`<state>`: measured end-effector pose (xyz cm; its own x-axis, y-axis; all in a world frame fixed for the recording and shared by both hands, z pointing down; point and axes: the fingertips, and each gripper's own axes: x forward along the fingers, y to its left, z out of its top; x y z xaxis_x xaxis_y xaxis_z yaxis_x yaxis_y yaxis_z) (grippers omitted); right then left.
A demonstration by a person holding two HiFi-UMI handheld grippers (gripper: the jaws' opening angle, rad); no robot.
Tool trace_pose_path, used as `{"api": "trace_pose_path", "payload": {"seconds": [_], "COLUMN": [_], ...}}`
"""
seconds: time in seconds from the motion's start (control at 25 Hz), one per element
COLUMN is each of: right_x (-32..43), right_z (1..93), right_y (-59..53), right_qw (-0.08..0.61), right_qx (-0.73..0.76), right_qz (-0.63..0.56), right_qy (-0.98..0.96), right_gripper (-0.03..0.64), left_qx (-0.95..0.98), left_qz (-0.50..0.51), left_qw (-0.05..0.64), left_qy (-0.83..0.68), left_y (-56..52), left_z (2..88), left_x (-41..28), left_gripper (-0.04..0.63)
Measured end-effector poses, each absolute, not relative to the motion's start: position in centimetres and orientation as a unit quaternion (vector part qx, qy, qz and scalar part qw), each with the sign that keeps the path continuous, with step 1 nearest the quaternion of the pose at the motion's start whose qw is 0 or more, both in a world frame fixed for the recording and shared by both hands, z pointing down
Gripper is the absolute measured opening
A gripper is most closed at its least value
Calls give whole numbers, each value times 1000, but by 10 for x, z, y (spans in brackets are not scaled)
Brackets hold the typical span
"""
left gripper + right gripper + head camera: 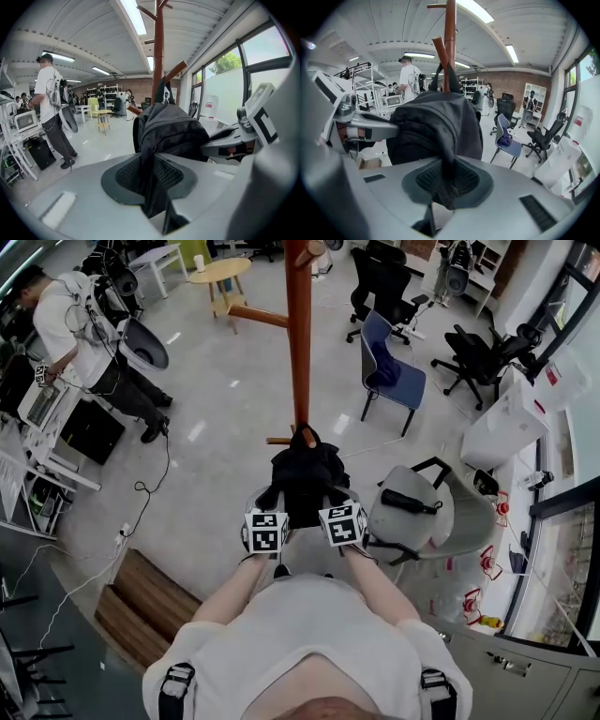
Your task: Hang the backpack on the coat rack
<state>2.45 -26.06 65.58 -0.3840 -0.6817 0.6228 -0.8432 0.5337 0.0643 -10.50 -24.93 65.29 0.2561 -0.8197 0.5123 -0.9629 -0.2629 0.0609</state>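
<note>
The black backpack (305, 479) hangs against the brown coat rack pole (298, 334), its top loop up at a slanted peg (176, 71). Both grippers are at its near side, just below it. The left gripper (270, 517) has a black strap (149, 183) running between its jaws, which stand apart with a dark gap beside the strap. The right gripper (337, 515) is shut on the other strap (443, 187), bunched between its pads. The backpack (173, 131) fills the middle of the left gripper view, and the backpack (436, 126) does the same in the right gripper view.
A grey office chair (412, 512) stands close on the right, a blue chair (389, 371) beyond it. A wooden step (141, 601) lies at lower left. A person (75, 324) stands by a rack of equipment at far left. Black office chairs (478, 357) stand at back right.
</note>
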Motion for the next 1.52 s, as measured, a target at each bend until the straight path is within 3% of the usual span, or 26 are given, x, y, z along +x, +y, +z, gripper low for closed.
{"api": "trace_pose_path", "payload": {"seconds": [0.56,0.68,0.84,0.92,1.28,1.52], "right_x": [30,31,34,34,53,72], "right_z": [669,670,670,664,585,510], "right_y": [-269,-271,-265,-264,-257,-261], "right_qw": [327,323,313,306,237,150], "right_qx": [464,465,468,465,476,511], "right_qz": [161,174,228,234,203,150], "right_qy": [-807,-806,-794,-797,-822,-833], "right_gripper": [45,52,179,187,189,190], "left_qx": [766,764,763,761,764,774], "left_qz": [227,232,224,210,142,86], "left_qw": [219,217,234,229,209,161], "left_qy": [-560,-562,-559,-569,-593,-606], "left_y": [-256,-256,-251,-250,-242,-244], "left_z": [665,664,661,652,594,535], "left_x": [-105,-107,-109,-113,-126,-135], "left_gripper": [78,121,156,158,158,156]}}
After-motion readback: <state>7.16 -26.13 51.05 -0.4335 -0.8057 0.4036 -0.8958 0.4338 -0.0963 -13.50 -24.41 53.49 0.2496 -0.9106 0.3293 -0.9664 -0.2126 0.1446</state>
